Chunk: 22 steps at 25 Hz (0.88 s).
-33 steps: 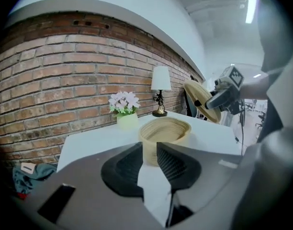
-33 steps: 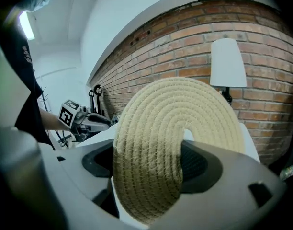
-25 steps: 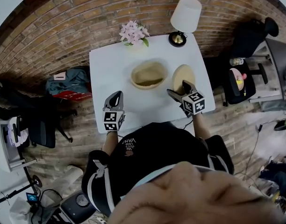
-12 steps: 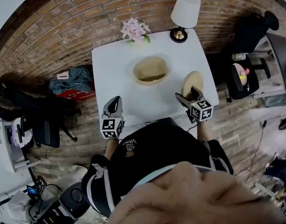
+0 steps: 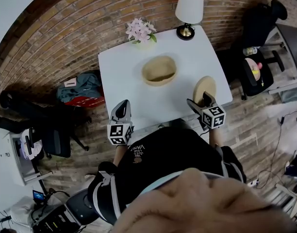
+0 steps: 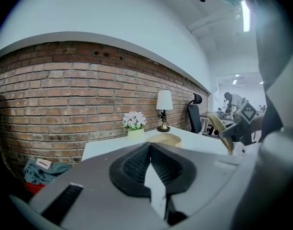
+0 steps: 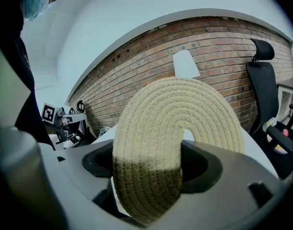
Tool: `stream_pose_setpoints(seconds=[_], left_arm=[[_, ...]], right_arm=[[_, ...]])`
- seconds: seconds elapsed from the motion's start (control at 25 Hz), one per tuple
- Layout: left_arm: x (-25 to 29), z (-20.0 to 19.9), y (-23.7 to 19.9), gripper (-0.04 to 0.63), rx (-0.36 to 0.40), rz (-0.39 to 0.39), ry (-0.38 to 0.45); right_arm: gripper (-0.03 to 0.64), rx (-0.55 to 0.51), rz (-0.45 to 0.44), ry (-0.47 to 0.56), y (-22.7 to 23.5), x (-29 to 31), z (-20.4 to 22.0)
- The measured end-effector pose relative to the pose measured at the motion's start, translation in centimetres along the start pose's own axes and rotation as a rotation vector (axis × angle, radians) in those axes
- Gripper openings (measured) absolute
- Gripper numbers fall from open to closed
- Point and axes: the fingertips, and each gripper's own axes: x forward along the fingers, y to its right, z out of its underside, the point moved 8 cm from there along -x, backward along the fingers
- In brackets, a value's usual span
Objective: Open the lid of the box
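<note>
A round woven box (image 5: 159,71) stands open in the middle of the white table (image 5: 119,67); the left gripper view shows it as a low box (image 6: 166,139) beyond the jaws. Its woven lid (image 5: 205,88) is off the box, at the table's right edge, and fills the right gripper view as a bent disc (image 7: 165,143). My right gripper (image 5: 202,101) is shut on the lid's rim. My left gripper (image 5: 121,111) hangs at the table's near left edge, shut with nothing between its jaws (image 6: 151,164).
A pot of pink flowers (image 5: 140,32) and a white-shaded lamp (image 5: 189,8) stand at the table's far side against the brick wall. Black office chairs (image 5: 49,130) stand left and right of the table. A bag (image 5: 80,89) lies on the floor at left.
My right gripper has carried the lid rightwards, away from the box to the table's right edge. The left gripper has drawn back a little towards the near edge.
</note>
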Motion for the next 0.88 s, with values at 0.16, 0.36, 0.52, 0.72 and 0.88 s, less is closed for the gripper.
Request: stream_pose_setpoints(seconds=[0.16,0.36,0.52,0.72,0.88], left_arm=[[0.1,0.0,0.5,0.011,0.009,0.017,0.015],[0.2,-0.9,0.6,0.011,0.031,0.030,0.039],[0.5,-1.4,0.3,0.011,0.041,0.029,0.056],[0.7,-1.5,0.2,0.010,0.035,0.024,0.069],[0.9,-1.4,0.2,0.009,0.026,0.022,0.072]], right_arm=[[0.357,-0.010,0.007,0.003,-0.2,-0.6,0.4],[0.356,-0.036,0.009,0.011,-0.5,-0.8,-0.2],[0.356,-0.052,0.001,0.018,-0.6,-0.6,-0.9],[0.356,-0.059,0.000,0.017,-0.4,-0.5,-1.3],[0.356,-0.065,-0.003,0.013,-0.3,-0.3,-1.6]])
